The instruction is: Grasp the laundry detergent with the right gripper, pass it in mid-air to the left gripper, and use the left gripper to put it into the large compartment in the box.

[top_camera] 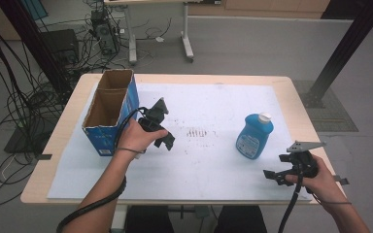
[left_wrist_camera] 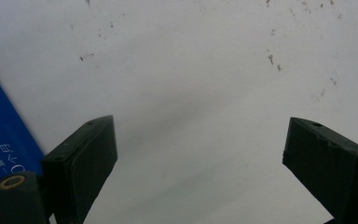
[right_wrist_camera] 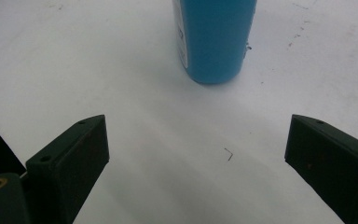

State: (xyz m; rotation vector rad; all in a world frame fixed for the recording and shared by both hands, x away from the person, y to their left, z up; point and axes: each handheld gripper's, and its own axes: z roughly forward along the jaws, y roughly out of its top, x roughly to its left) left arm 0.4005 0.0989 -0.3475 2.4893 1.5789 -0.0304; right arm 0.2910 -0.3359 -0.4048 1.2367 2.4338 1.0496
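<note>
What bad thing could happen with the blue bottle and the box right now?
1. The blue bottle stands upright and looks tall and narrow. The open right gripper is close by, so a bump might tip it over.
2. The left gripper, also open, is right beside the cardboard box. A nudge might slide the box toward the table edge.

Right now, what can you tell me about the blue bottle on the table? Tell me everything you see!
The blue bottle looks like smooth plastic, with a white cap on top and a label with pale print on its front. It stands upright on the white sheet, on the right side of the table, with its cap on. Nothing grips or touches it; it rests on the sheet alone. The right gripper sits nearby, jaws open, pointing toward it but apart from it.
</note>
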